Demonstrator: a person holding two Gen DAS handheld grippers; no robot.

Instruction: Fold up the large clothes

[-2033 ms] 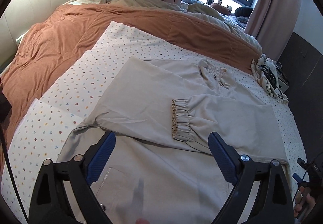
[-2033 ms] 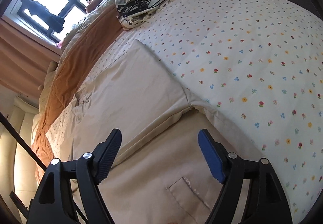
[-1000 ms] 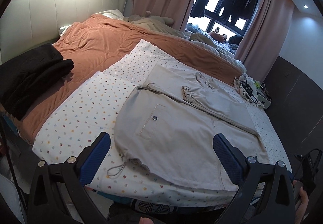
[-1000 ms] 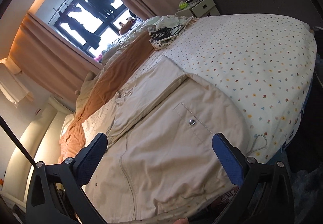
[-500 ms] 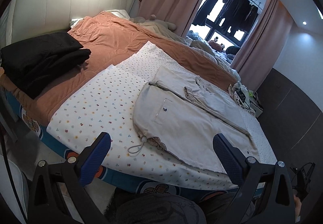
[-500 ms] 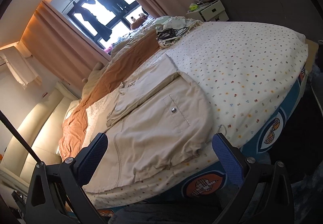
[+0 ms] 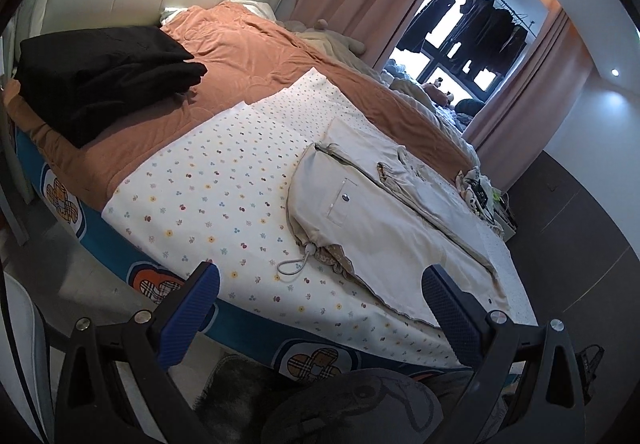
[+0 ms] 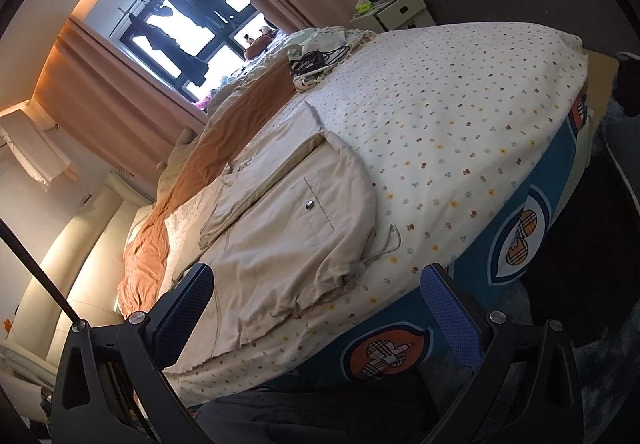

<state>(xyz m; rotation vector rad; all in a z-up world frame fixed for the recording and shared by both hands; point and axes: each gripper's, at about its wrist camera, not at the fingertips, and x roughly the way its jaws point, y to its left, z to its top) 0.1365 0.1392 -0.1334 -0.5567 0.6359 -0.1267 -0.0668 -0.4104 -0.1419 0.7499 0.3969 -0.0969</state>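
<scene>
Both grippers pulled back off bed; left gripper [image 7: 320, 302], right gripper [image 8: 316, 300] jaws spread, empty. One beige jacket [image 7: 384, 219] on floral sheet [image 7: 208, 195]; one black folded pile [image 7: 100, 79] beside.

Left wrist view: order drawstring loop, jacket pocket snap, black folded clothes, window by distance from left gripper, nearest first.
From the left gripper, jaws open:
1. Drawstring loop, just ahead at the jacket hem.
2. Pocket snap, farther up the beige jacket, slightly right.
3. Black folded clothes, far left on the orange blanket.
4. Window, back right, farthest.
</scene>
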